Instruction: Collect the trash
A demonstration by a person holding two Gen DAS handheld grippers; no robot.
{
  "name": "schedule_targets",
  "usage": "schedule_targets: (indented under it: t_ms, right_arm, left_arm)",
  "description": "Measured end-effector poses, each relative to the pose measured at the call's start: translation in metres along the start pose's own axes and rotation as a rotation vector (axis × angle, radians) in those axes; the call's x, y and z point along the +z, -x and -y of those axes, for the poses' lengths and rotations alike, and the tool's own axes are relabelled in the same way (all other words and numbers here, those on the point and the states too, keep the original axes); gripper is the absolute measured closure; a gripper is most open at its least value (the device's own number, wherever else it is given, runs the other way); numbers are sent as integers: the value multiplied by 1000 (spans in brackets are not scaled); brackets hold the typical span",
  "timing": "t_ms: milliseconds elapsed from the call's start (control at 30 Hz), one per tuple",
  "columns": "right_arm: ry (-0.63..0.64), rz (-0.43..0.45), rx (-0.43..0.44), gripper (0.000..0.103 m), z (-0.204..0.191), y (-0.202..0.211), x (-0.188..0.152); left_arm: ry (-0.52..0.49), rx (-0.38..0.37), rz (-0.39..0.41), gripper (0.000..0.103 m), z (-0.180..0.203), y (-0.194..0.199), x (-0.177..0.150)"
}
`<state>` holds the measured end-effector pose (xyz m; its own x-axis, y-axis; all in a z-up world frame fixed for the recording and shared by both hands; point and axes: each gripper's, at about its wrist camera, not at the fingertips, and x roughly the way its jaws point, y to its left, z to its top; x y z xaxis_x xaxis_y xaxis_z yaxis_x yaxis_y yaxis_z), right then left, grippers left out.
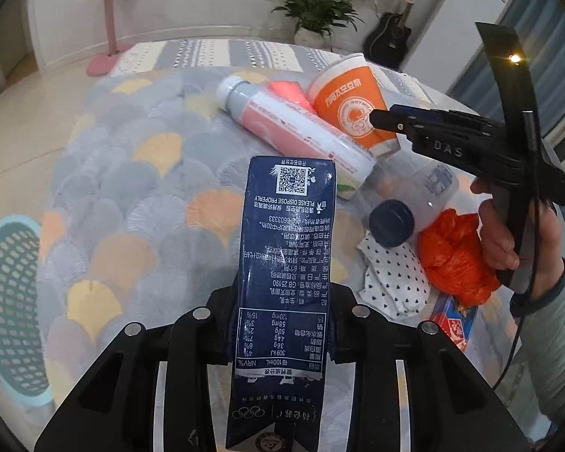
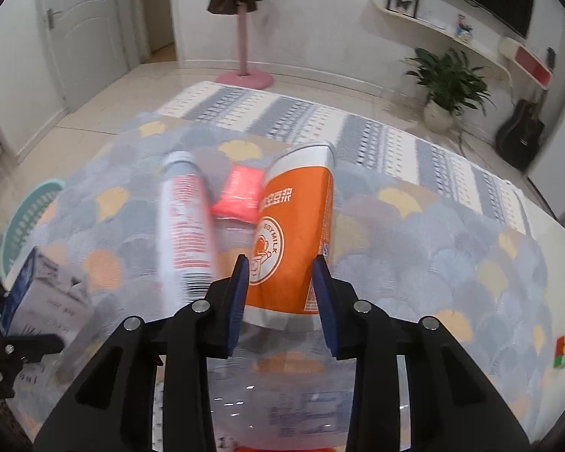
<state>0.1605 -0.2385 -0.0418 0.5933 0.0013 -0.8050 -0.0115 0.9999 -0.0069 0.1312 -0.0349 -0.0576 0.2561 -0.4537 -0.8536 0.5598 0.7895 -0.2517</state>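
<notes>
My left gripper (image 1: pixel 284 320) is shut on a dark blue milk carton (image 1: pixel 288 248), which sticks up past its fingers over the table. That carton (image 2: pixel 37 293) also shows at the left edge of the right wrist view. A flattened orange paper cup (image 2: pixel 293 233) lies between the blue pads (image 2: pixel 241 290) of my right gripper (image 2: pixel 282 286), and both pads press on its lower end. In the left wrist view the right gripper (image 1: pixel 380 118) reaches the orange cup (image 1: pixel 354 109) from the right, with a person's hand (image 1: pixel 508 233) holding it.
A pink-and-white bottle (image 1: pixel 293 132) and a pink pack (image 1: pixel 286 90) lie beside the cup. Nearer lie a clear bottle with a dark cap (image 1: pixel 414 207), an orange bag (image 1: pixel 455 260) and a dotted wrapper (image 1: pixel 391 278). A teal basket (image 1: pixel 7 309) stands off the table's left edge.
</notes>
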Motion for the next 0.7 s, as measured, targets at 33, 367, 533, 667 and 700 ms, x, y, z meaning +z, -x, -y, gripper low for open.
schedule_targets:
  t_ms: [33, 367, 533, 667, 700]
  right_arm:
    - [-4, 1, 8, 71, -1, 0, 2]
    - [-158, 18, 133, 59, 9, -4, 17]
    - [-210, 77, 234, 59, 19, 6, 12]
    - [-226, 71, 174, 59, 26, 5, 11]
    - [-224, 62, 179, 59, 25, 3, 12]
  left_arm:
    - [1, 1, -2, 71, -1, -1, -1]
    - [26, 4, 27, 71, -7, 14, -8]
    - [45, 6, 40, 71, -15, 20, -9]
    - [49, 12, 41, 71, -17, 22, -9]
    - [47, 16, 41, 71, -17, 21, -9]
